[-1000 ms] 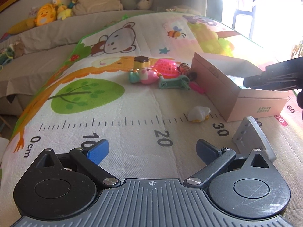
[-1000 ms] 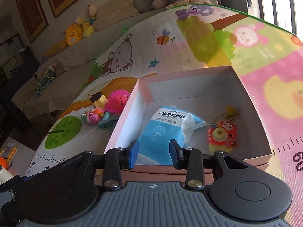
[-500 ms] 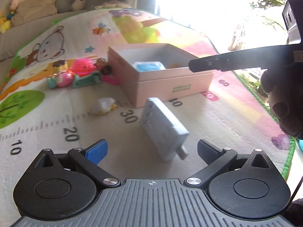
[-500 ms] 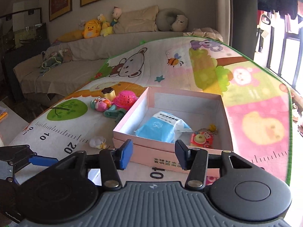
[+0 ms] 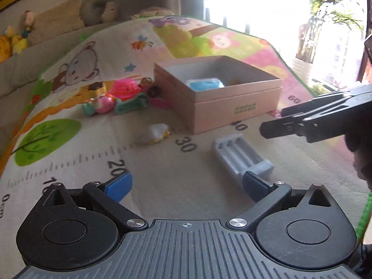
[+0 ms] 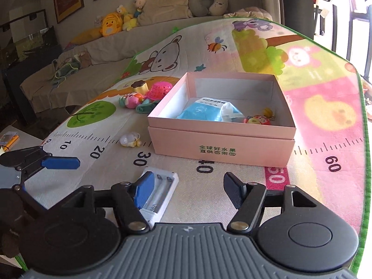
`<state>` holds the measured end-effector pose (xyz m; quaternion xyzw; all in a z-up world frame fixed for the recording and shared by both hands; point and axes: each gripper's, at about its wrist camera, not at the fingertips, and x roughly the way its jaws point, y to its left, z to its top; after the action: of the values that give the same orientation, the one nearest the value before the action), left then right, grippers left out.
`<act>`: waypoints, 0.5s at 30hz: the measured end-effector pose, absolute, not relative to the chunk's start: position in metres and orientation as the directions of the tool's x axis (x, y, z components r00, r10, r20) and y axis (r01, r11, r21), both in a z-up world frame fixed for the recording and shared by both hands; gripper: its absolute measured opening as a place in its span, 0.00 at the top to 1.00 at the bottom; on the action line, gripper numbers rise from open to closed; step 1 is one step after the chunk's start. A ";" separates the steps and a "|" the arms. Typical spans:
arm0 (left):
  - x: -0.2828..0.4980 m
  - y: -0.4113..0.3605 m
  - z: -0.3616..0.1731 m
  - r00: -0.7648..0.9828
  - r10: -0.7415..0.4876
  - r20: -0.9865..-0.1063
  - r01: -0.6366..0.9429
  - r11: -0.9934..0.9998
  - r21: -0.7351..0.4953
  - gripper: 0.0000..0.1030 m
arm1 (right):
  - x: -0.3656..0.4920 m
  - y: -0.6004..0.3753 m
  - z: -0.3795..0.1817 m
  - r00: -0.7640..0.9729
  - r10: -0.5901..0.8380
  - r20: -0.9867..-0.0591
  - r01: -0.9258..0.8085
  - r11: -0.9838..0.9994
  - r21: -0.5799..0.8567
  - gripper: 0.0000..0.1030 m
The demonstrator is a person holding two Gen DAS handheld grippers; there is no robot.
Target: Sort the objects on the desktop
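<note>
A white battery charger [image 5: 241, 157] lies flat on the play mat, just ahead of my open left gripper [image 5: 186, 186], close to its right finger. In the right wrist view the charger [image 6: 160, 193] sits partly behind the left finger of my open, empty right gripper [image 6: 189, 189]. The pink box [image 6: 220, 146] stands beyond it and holds a blue wipes pack [image 6: 204, 112] and a small red toy [image 6: 258, 121]. A small white toy [image 6: 129, 139] lies left of the box. Both grippers hover low over the mat.
A cluster of toys [image 5: 116, 97] lies at the box's far left: a pink ball, a pig figure, a green piece. The mat's green edge [image 6: 365, 153] runs along the right. A sofa with plush toys [image 6: 116, 23] stands behind.
The charger went from tilted on its edge to lying flat on the mat. Both grippers pulled back and lowered toward the mat's near side. The right gripper's jaws opened wider.
</note>
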<state>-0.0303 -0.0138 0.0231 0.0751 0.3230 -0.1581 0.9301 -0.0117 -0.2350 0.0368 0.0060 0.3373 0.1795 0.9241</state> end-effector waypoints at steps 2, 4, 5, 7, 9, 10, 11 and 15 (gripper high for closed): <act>-0.025 0.000 0.020 0.761 -0.152 -0.631 0.259 0.963 0.080 0.00 | -0.011 -0.222 0.030 0.681 0.367 -0.634 -0.358 0.922 0.149 0.28; -0.018 0.014 0.019 0.763 -0.089 -0.640 0.189 0.978 0.089 0.00 | -0.012 -0.208 0.022 0.655 0.384 -0.651 -0.385 0.911 0.150 0.28; -0.016 0.018 0.018 0.763 -0.075 -0.642 0.169 0.982 0.087 0.00 | -0.013 -0.201 0.018 0.645 0.388 -0.658 -0.399 0.906 0.144 0.28; -0.014 0.024 0.016 0.761 -0.055 -0.646 0.137 0.987 0.078 0.00 | -0.016 -0.190 0.011 0.632 0.384 -0.673 -0.426 0.898 0.113 0.28; -0.012 0.024 0.014 0.762 -0.047 -0.646 0.123 0.990 0.073 0.00 | -0.019 -0.181 0.007 0.645 0.343 -0.683 -0.432 0.901 0.044 0.28; -0.012 0.024 0.013 0.761 -0.047 -0.647 0.120 0.990 0.070 0.00 | -0.020 -0.179 0.005 0.659 0.312 -0.685 -0.426 0.905 0.002 0.28; -0.012 0.023 0.012 0.760 -0.048 -0.648 0.118 0.991 0.066 0.00 | -0.020 -0.180 0.003 0.669 0.287 -0.686 -0.417 0.909 -0.027 0.28; -0.009 0.022 0.007 0.753 -0.047 -0.656 0.113 0.992 0.059 0.00 | -0.012 -0.199 0.002 0.713 0.191 -0.675 -0.338 0.936 -0.093 0.28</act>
<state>-0.0091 0.0218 0.0068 0.0476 0.3487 -0.0429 0.9350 -0.0118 -0.1994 0.0023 -0.1054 0.3507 0.1439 0.9193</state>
